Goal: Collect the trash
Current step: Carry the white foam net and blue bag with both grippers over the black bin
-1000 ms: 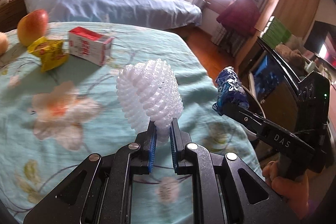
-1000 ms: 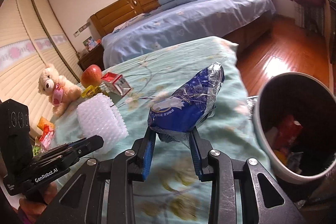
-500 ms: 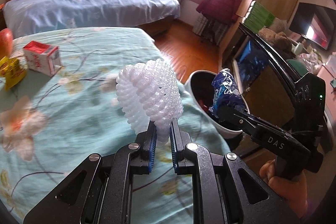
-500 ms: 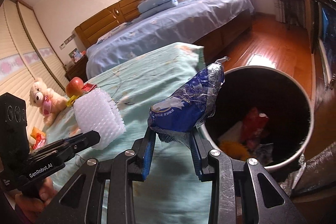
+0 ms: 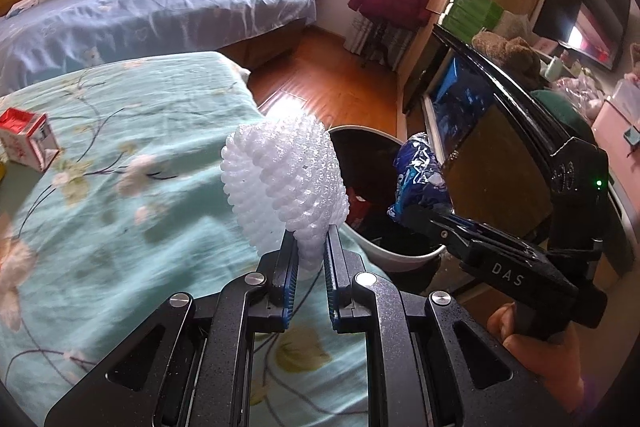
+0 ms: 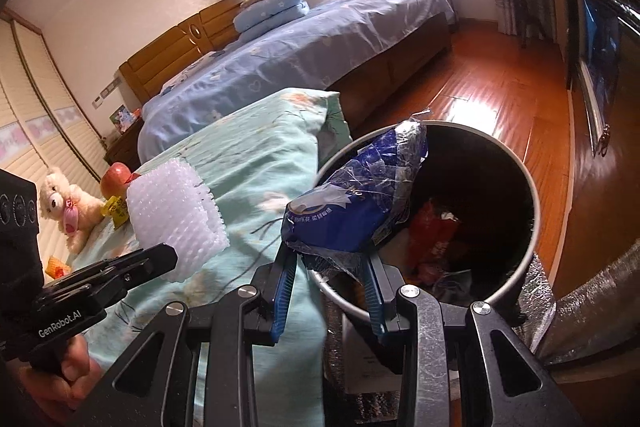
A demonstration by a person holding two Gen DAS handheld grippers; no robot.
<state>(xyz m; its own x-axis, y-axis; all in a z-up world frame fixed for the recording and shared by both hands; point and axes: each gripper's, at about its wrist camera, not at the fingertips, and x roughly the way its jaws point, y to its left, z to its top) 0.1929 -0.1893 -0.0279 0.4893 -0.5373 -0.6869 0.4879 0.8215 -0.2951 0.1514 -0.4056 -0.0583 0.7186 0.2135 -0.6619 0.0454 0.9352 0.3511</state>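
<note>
So the two bits of trash are both up in the air right now. The white foam fruit net (image 5: 286,183) is pinched at its bottom end by the left gripper (image 5: 312,259), fingers nearly closed on it, and it stands upright over the edge of the teal flowered bedspread (image 5: 120,227), just beside the trash bin (image 5: 400,259). The blue foil wrapper (image 6: 356,203) is clamped between the fingers of the right gripper (image 6: 330,275), held narrow around its crumpled end, and it hangs right over the near rim of the bin, tilted up toward the opening. Inside the bin you can see red and orange wrappers (image 6: 436,231) at the bottom. A hand (image 5: 548,359) grips the handle of the right gripper. Further back on the bedspread sit a red-and-white carton (image 5: 26,139), an apple (image 6: 116,177), a yellow wrapper (image 6: 116,209) and a teddy bear (image 6: 66,203). Behind that is a bed with blue sheets (image 6: 304,47).
</note>
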